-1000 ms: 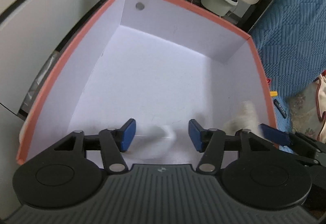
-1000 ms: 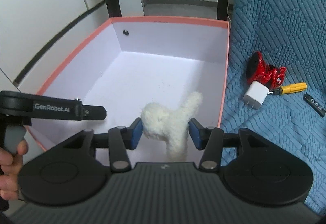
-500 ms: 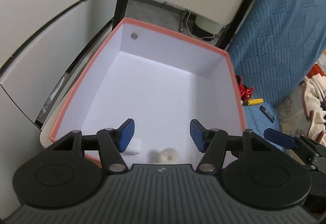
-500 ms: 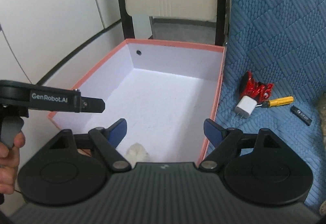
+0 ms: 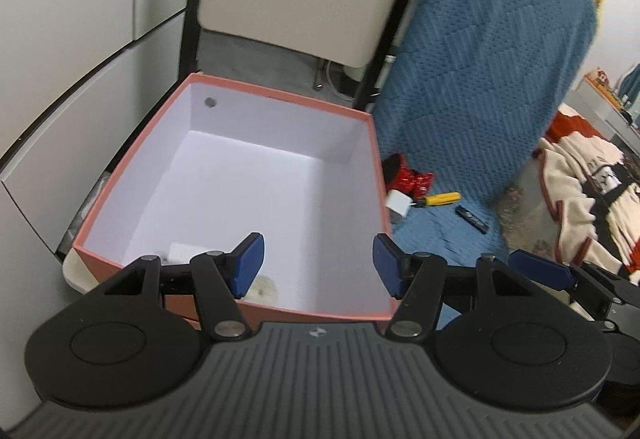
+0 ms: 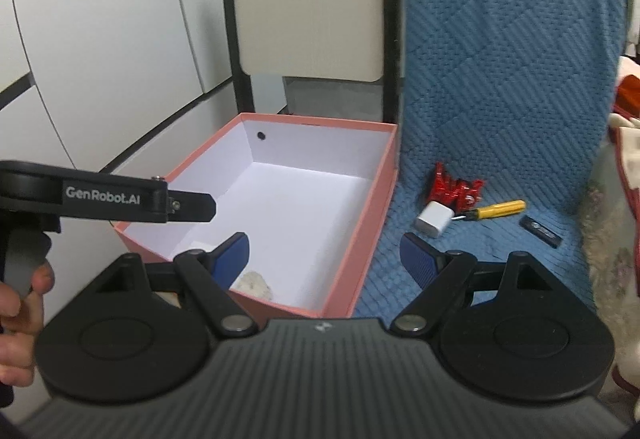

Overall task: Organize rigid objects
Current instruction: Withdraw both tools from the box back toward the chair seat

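A: What's in the pink box?
B: A fluffy white toy near the front wall (white block beside it).
A: Grippers?
B: Right gripper spread, empty, having dropped the toy; left gripper apart, empty. Charger beyond on the blue quilt.

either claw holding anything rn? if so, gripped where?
Nothing held. Left claw and right claw are both open and empty; the white fluffy toy lies loose in the pink box.
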